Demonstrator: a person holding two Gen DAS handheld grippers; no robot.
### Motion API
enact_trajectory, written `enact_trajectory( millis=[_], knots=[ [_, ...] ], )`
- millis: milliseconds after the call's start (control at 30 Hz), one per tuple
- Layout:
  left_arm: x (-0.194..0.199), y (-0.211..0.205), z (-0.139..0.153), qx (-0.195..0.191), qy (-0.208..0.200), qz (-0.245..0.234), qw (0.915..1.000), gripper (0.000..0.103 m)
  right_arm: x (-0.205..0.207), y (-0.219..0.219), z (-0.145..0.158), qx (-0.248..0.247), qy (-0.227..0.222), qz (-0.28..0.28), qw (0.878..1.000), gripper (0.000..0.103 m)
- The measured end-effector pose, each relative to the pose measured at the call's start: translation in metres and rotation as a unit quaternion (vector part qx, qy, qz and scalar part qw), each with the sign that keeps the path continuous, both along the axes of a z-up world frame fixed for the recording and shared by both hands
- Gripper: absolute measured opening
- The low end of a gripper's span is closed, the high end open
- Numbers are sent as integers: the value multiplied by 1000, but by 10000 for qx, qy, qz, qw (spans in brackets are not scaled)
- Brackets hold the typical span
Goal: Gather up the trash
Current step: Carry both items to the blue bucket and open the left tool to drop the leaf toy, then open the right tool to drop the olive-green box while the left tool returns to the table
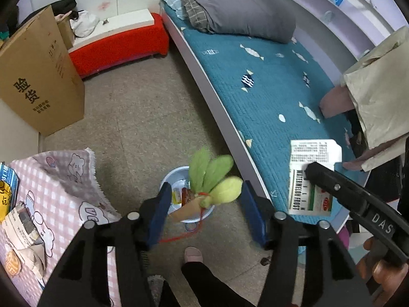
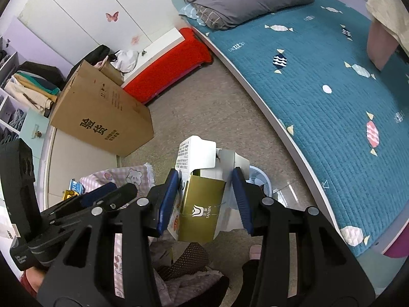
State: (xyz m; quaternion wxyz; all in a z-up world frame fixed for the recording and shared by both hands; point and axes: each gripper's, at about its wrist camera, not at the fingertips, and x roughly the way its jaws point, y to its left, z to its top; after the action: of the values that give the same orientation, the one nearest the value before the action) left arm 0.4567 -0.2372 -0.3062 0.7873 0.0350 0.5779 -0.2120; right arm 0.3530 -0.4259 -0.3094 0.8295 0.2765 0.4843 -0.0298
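Meanwhile, the left gripper (image 1: pixel 205 208) is hanging with its fingers spread wide above a pale blue bin (image 1: pixel 170 183) on the floor, a plush carrot toy (image 1: pixel 213 179) in the gap between them, untouched by either. Beside it, the right gripper (image 2: pixel 205 200) is gripping an opened medicine box (image 2: pixel 202 194) over the bin (image 2: pixel 258 176), near the bed (image 2: pixel 332 102).

Left gripper (image 1: pixel 205 211) fingers apart, plush carrot (image 1: pixel 209 186) (blurred) above bin (image 1: pixel 166 181).

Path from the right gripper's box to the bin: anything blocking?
Likely yes. The plush carrot sits between the fingers of the open left gripper, overlapping the bin in the left wrist view. The right gripper holds the box nearby.
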Motion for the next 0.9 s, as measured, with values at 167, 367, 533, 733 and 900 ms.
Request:
enact_trajectory(
  millis=[167, 367, 533, 733, 900],
  knots=[
    [1, 1, 2, 81, -22, 56, 9999, 64, 4, 1, -4, 40, 34, 40, 10000, 43],
    [3, 13, 6, 104, -46, 201, 9997, 65, 10, 10, -5, 54, 25, 172, 9998, 43],
    [3, 24, 9, 125, -68, 310, 9994, 65, 14, 18, -6, 70, 26, 278, 9996, 43],
    [2, 37, 12, 117, -99, 427, 9990, 65, 19, 27, -5, 56, -2, 363, 9993, 44],
    [0, 51, 16, 111, -136, 517, 9985, 65, 24, 35, -3, 19, -47, 316, 9995, 65]
  ],
)
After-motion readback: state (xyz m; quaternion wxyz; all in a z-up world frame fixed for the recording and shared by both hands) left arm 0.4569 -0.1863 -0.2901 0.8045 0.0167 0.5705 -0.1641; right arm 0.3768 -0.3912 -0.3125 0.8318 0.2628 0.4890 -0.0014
